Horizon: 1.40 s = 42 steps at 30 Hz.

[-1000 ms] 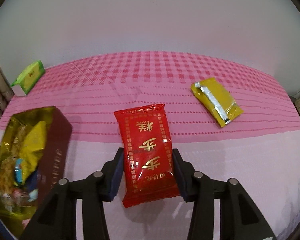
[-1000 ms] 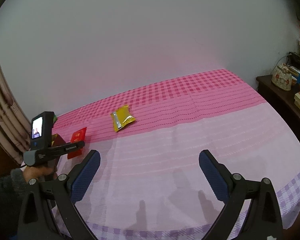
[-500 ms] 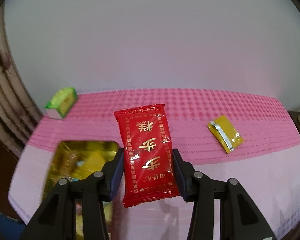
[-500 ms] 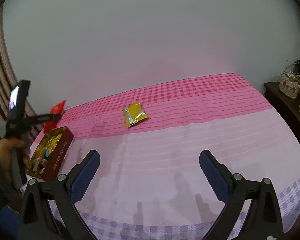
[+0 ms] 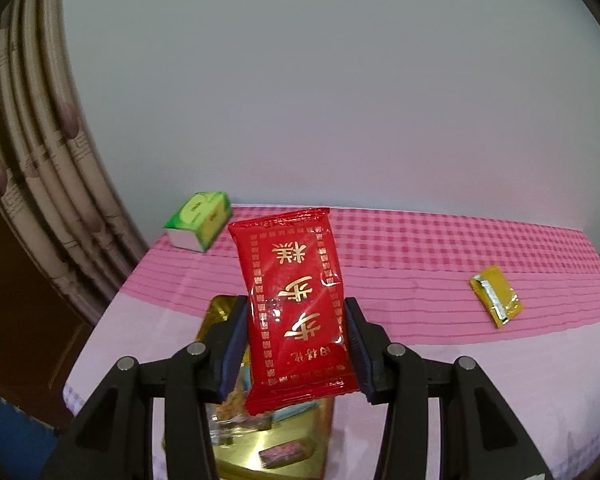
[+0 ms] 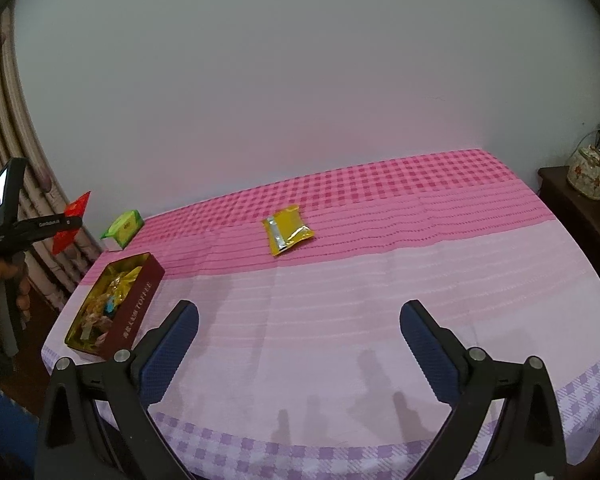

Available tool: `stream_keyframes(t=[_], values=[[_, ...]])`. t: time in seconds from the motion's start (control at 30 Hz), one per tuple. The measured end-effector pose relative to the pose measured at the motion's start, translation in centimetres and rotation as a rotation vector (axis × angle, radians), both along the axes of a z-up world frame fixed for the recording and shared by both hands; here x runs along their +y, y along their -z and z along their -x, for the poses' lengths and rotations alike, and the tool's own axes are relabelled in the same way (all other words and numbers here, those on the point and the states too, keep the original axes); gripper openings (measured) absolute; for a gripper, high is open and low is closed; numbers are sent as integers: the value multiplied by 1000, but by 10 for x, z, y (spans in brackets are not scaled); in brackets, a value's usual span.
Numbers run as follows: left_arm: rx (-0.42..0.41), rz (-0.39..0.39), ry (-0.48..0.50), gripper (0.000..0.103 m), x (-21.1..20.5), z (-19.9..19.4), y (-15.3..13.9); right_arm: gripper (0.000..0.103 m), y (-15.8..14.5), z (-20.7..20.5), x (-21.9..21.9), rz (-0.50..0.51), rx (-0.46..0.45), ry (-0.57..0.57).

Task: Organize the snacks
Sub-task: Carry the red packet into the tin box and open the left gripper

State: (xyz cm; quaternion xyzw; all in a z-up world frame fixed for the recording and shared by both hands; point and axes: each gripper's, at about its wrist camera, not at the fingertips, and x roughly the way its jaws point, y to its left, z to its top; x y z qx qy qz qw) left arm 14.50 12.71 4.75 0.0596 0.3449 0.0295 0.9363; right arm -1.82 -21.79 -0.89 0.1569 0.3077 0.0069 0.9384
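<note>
The left gripper pinches a red snack packet by its long edges, both pads pressed on the wrapper, so the packet sticks up lengthwise and clear of the cloth. Landmark: the open toffee tin at the near left corner of the pink-covered table. The packet hangs above the tin; in the left wrist view the tin's gold interior shows directly beneath it. The right gripper hovers right of the tin with its jaws spread wide and nothing between them.

The step appears to be dropping the packet into the tin. To do it well, lower it over the middle and let go low, so it lies flat inside.

Beyond the tin, a yellow packet lies to the right. A green box sits behind the tin, near the wall.
</note>
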Motion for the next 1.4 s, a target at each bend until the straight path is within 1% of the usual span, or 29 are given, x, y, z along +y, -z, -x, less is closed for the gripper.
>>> stream_keyframes(t=[0.23,0.43,0.8,1.0,1.17,1.4], values=[[1,-5,-39,46,26,14,1,101,-3,2,7,5,-2,-22],[15,-7,-57,46,43,30,11,101,-4,4,12,9,-2,-34],[70,11,-53,46,84,73,56,101,-1,4,20,19,10,-55],[117,25,-85,46,110,81,82,101,2,4,24,25,23,-66],[139,42,-83,46,115,81,100,101,8,2,28,36,39,-69],[160,62,-52,46,101,70,121,101,23,-6,31,51,82,-77]])
